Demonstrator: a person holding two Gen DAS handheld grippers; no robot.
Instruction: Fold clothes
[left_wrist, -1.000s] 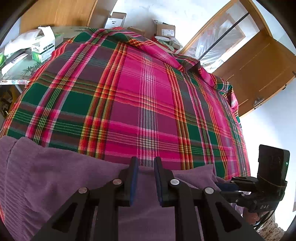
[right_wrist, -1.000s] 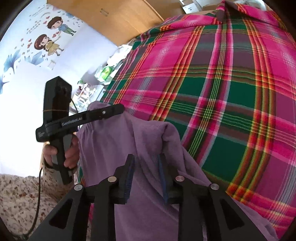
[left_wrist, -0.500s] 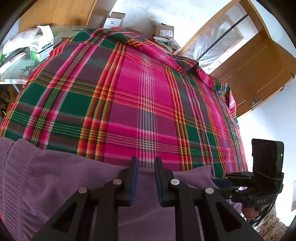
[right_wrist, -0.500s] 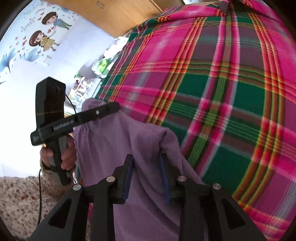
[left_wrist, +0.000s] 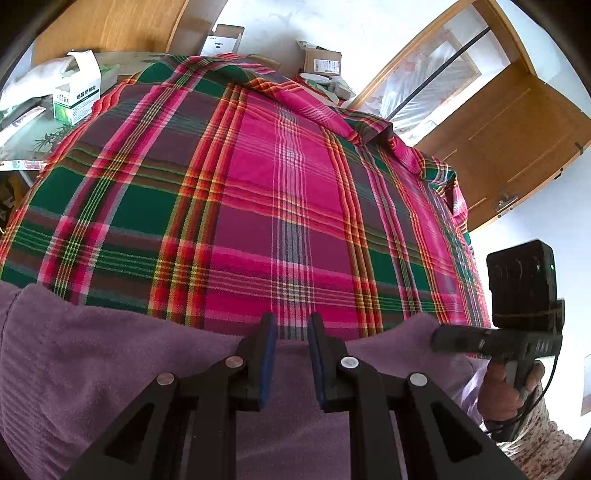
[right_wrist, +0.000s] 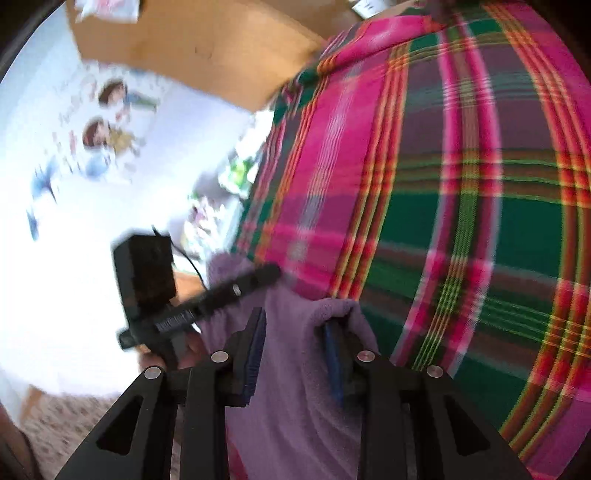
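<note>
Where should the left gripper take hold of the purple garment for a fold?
Probably its far hem: the purple garment ends in a straight edge on the plaid cloth. Come low from the near side, as the left gripper does now, jaws astride that edge.

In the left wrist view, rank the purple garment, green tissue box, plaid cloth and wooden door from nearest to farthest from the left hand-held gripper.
1. Purple garment: between the fingers of the left hand-held gripper, bottom of view.
2. Plaid cloth: just beyond, filling the middle.
3. Green tissue box at far left and wooden door at far right: both past the cloth, too close to call.
</note>
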